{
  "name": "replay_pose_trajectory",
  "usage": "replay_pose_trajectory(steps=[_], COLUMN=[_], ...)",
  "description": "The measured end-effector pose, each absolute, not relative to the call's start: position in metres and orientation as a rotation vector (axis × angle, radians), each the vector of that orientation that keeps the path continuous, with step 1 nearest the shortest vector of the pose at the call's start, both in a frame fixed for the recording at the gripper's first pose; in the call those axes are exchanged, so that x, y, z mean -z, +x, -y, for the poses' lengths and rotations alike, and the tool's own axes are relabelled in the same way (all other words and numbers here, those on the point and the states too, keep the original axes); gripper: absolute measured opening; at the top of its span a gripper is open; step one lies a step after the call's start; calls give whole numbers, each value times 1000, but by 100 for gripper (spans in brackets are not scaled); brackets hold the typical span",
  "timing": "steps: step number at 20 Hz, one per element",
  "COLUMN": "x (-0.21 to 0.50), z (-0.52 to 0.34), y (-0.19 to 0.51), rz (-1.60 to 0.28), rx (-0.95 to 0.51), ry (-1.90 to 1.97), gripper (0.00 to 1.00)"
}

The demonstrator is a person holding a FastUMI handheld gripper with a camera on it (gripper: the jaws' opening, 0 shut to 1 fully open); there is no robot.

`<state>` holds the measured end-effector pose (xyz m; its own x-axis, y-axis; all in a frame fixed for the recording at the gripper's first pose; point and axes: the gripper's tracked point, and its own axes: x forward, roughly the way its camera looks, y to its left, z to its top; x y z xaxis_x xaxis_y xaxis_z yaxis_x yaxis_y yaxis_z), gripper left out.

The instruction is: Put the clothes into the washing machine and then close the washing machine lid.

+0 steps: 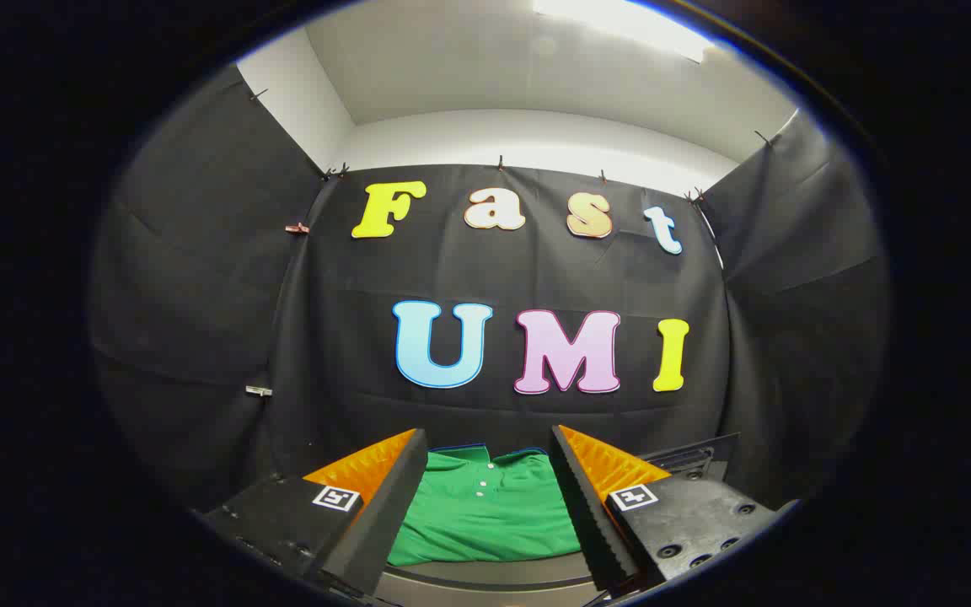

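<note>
Black cloth walls enclose the booth on three sides, pinned up with small clips beneath a white ceiling and a bright ceiling light [620,29].

Hand-held gripper [490,468]: fingers spread wide, nothing between the pads, no contact with any item.

Shirt [485,518]: green, with a collar and a short placket of small white buttons. It lies flat just ahead of and below the fingers, framed in the gap between them, resting on a pale curved rim [485,582]. Whether that rim belongs to the washing machine or to a surface cannot be determined. A dark panel [692,459] stands just behind the right finger; its identity is unclear.

Step in hand, as judged: approach and grasp of the shirt. Recommended practice: lower the fingers straight down over the bunched cloth near the collar, close on a thick fold rather than a single layer, and confirm that both pads bite before lifting, so that trailing cloth does not snag the rim.

Writing: each finger carries a small square black-and-white marker [336,497]; no brand or garment label is legible.
</note>
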<state>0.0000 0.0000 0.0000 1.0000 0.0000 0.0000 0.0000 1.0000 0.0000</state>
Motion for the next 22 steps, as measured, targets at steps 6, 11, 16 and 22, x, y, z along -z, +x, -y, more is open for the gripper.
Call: replay_pose_trajectory(steps=[6,11,16,22], x=[6,3,3,6], z=[3,3,-2,-1], y=[1,5,5,15], rz=[-19,-15,-15,-60], rx=[-2,0,-9,-14], ry=[-8,5,0,-2], gripper=[92,92,92,92])
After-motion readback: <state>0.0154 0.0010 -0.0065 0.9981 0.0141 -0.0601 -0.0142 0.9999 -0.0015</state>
